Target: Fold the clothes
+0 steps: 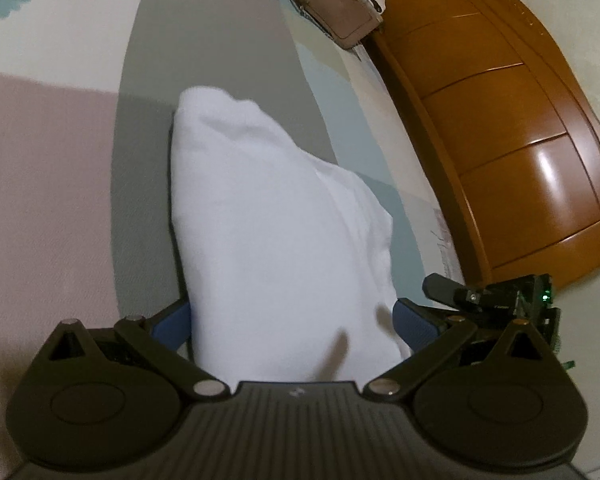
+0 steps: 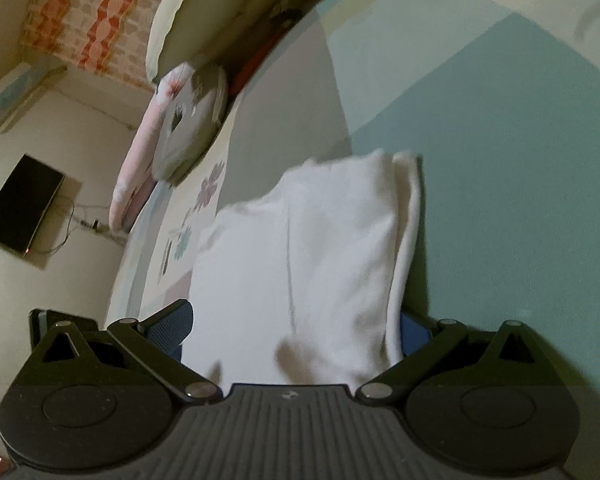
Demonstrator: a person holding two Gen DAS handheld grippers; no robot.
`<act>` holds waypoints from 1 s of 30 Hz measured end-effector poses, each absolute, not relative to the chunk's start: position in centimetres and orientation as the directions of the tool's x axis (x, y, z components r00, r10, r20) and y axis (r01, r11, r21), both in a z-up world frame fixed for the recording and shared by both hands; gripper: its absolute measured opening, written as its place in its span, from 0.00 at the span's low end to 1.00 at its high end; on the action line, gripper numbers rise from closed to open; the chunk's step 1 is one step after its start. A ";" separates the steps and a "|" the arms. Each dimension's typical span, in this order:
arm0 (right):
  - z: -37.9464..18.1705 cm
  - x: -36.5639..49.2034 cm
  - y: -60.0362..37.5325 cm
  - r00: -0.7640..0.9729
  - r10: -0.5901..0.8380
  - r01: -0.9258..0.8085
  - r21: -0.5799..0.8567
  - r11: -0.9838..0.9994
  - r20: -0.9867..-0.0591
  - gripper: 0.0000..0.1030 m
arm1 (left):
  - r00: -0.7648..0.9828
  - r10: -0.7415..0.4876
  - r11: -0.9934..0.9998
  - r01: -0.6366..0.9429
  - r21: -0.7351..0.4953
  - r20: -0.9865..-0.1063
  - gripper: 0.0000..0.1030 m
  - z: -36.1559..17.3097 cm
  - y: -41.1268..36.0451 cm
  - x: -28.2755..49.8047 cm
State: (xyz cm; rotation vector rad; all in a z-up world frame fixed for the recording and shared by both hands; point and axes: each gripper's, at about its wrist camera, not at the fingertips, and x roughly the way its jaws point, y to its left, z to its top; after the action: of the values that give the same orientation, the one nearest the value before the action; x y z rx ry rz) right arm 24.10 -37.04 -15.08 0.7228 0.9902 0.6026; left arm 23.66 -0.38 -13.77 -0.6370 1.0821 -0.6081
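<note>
In the left wrist view, one white garment (image 1: 276, 232) is lying folded on the bedsheet (image 1: 60, 184), over its grey stripe, and running back between the two blue pads of the left gripper (image 1: 294, 326). The fingers are standing wide apart, one at each side of the cloth, and whether they are pressing on it I cannot tell. One brown bag (image 1: 340, 8) is sitting at the far edge of the bed beside one wooden footboard (image 1: 512, 136), and the right gripper (image 1: 496, 300) is showing low at the right edge. In the right wrist view, the same white garment (image 2: 312, 264) is lying between the spread fingers of the right gripper (image 2: 296, 330), on the bedsheet (image 2: 520, 200); again the grip is unclear. Two pillows (image 2: 196, 20) are stacked at the head of the bed, and one black box (image 2: 20, 200) is sitting on the floor.
</note>
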 end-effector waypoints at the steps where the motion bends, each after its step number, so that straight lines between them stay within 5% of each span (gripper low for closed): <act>1: -15.1 23.9 -37.0 0.426 0.738 -0.134 0.771 0.623 -0.523 1.00 | 0.346 -0.725 0.667 0.135 -0.733 -0.596 0.99 -13.9 -0.3 23.7; 30: -15.3 25.3 -36.3 0.406 0.759 -0.217 0.753 0.621 -0.508 1.00 | 0.309 -0.741 0.647 0.094 -0.757 -0.595 0.99 -14.5 -1.5 27.6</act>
State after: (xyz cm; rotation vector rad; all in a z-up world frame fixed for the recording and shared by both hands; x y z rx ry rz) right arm 25.30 -36.29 -15.28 0.6553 0.9642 0.6746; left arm 27.56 -1.50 -14.49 -0.6858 1.1308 -0.6126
